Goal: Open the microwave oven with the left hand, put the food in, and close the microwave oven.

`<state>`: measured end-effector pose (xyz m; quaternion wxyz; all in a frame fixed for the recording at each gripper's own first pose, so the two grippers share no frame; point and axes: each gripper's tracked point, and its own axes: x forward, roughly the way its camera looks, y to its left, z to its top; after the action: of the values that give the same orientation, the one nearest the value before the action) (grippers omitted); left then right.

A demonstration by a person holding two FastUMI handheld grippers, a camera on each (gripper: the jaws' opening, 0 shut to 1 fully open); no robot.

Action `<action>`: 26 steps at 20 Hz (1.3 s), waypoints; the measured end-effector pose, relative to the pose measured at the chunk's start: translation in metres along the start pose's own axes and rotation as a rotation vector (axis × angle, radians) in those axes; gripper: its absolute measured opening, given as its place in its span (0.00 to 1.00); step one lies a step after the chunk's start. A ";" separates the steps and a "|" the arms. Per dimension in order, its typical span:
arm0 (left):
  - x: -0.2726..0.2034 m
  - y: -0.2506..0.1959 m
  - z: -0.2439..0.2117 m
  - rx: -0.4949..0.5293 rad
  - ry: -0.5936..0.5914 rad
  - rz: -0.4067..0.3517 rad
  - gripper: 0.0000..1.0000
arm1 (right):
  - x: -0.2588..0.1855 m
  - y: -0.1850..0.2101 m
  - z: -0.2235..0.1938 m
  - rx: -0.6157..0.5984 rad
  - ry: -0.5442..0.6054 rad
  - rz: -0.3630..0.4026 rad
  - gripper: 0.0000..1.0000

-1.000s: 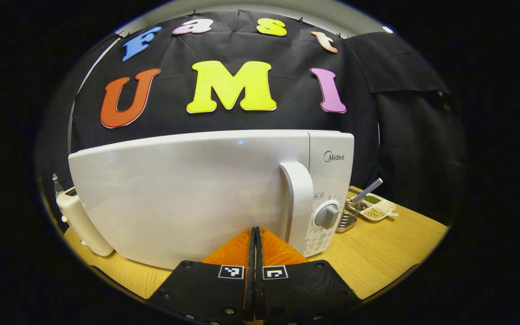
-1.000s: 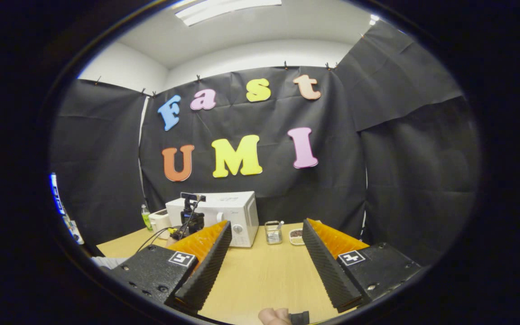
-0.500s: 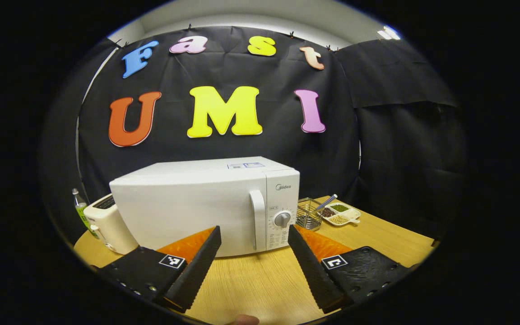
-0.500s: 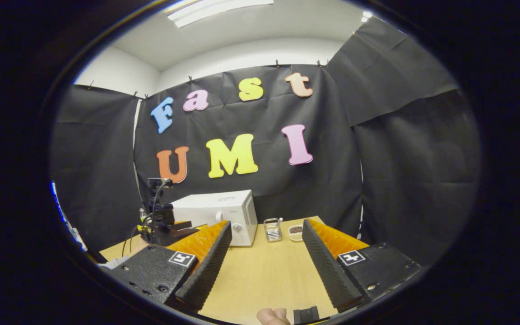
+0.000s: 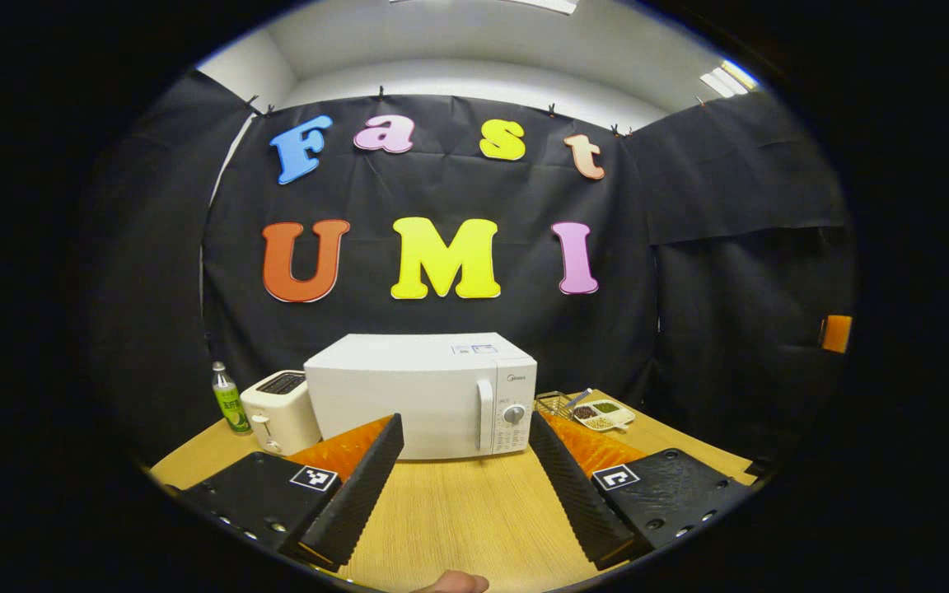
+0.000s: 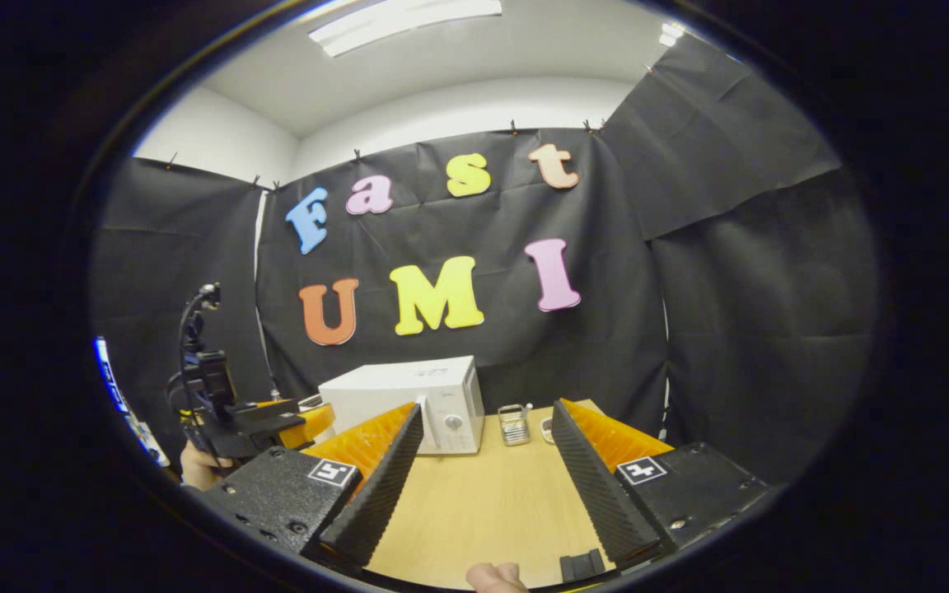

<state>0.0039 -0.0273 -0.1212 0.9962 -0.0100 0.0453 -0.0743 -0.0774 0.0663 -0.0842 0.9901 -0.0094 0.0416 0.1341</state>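
The microwave oven (image 5: 421,394) is standing at the far side of the wooden table (image 5: 458,519), door shut, well apart from both tools. In the left gripper view the left gripper (image 5: 462,482) is hovering over the table with its fingers spread wide and nothing between them, and the oven is sitting straight ahead along its line of sight. The upright door handle (image 5: 484,414) is running vertically near the oven's right edge, just left of the dial (image 5: 512,414), so it is lying slightly right of the gap between the fingers. In the right gripper view the right gripper (image 6: 481,486) is likewise hanging open and empty, with the oven (image 6: 404,398) ahead and to its left; farther left, a hand is holding the other gripper (image 6: 277,418). The left gripper is looking the better lined up with the handle. To the oven's left a toaster (image 5: 278,409) and a small bottle (image 5: 227,399) are standing; to its right a divided dish (image 5: 604,412) is resting. I cannot tell from these pictures whether any food is inside.
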 end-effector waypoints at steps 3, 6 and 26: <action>-0.041 0.020 0.010 0.012 -0.031 0.111 0.96 | -0.003 0.011 0.005 -0.014 -0.014 0.013 1.00; -0.070 0.018 0.024 -0.045 -0.059 0.123 0.94 | -0.003 0.015 0.006 -0.042 -0.019 0.003 0.90; -0.142 0.033 0.060 0.010 -0.098 0.197 0.93 | -0.016 0.011 0.025 -0.058 -0.072 -0.037 0.91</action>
<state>-0.1254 0.0277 -0.0499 0.9997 -0.0044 -0.0033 0.0245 -0.0937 0.0731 -0.0580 0.9925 -0.0341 0.0021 0.1172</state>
